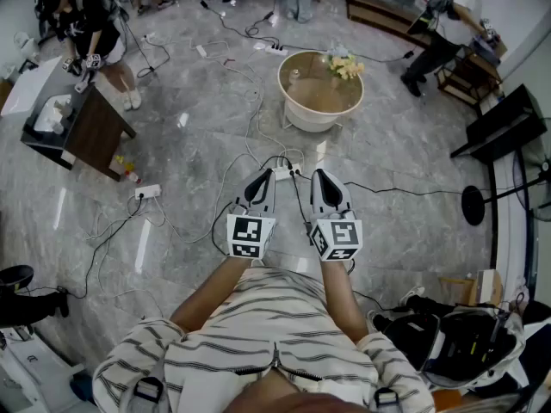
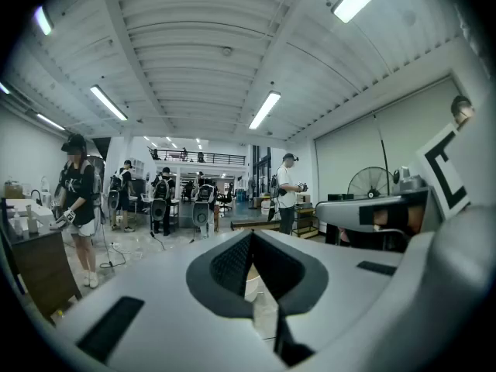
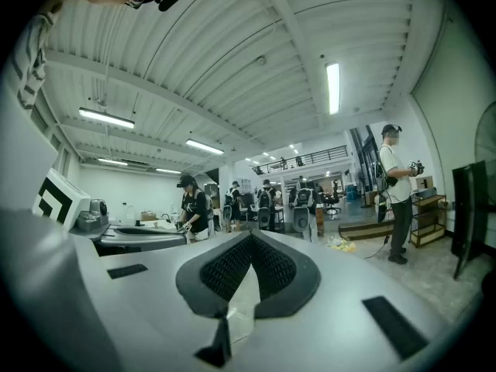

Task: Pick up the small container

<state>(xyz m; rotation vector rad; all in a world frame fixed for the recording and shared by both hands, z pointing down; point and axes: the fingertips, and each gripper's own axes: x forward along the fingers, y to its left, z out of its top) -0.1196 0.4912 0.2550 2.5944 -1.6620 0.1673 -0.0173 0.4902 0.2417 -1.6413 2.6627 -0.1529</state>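
Both grippers are held side by side in front of the person's striped shirt, above the grey marble floor. In the head view my left gripper and my right gripper point away from the body, each with its jaws closed together and nothing between them. The left gripper view shows the left gripper with its dark pads meeting at the tips. In the right gripper view the right gripper looks the same. A round white-rimmed table stands ahead, with yellow flowers on it. I cannot make out a small container.
Cables and a power strip lie on the floor just beyond the grippers. A dark table stands at left with a person beside it. A backpack lies at lower right, a black stand base at right.
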